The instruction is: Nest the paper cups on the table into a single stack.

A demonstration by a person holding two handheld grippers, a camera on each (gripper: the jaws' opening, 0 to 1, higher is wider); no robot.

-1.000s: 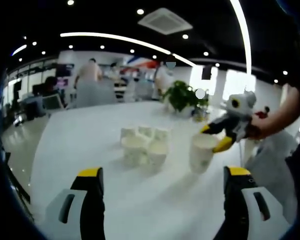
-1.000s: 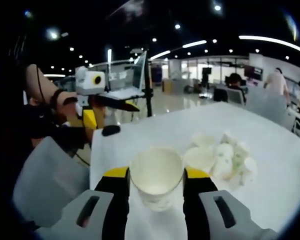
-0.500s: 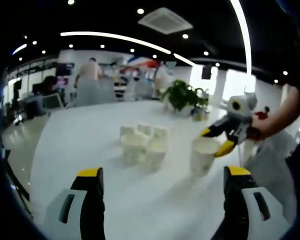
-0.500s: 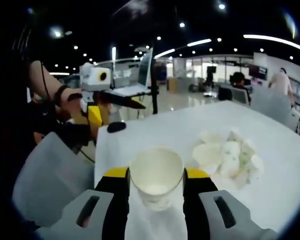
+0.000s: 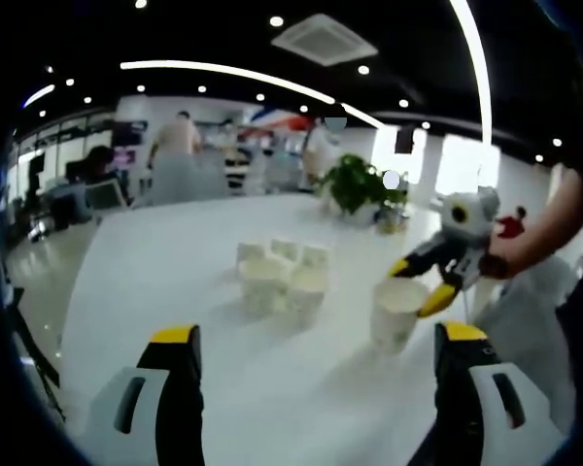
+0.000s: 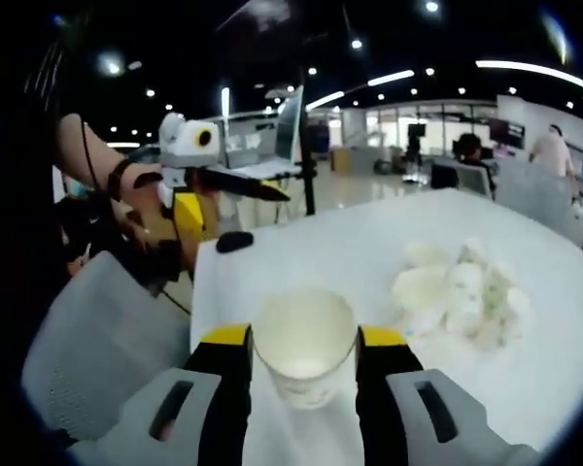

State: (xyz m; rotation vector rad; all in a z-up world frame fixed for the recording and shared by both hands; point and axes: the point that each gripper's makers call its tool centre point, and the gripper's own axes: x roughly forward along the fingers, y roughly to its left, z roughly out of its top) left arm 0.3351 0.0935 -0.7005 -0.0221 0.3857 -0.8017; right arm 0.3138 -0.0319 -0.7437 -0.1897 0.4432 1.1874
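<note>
The right claw (image 6: 303, 349) pinches an upright paper cup (image 6: 303, 345) between its jaws, low over the white bench (image 6: 369, 257). The left claw (image 5: 316, 354) is spread wide with nothing between its jaws. A cluster of paper cups (image 5: 280, 279) stands mid-bench, near the held cup.

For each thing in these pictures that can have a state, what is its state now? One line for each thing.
right gripper: shut on the single paper cup, jaws at both sides of it
single paper cup: upright, mouth open upward, held, apart from the group
group of paper cups: standing close together on the table, not yet in one stack
left gripper: open, holding nothing
table: white, bearing the cups
</note>
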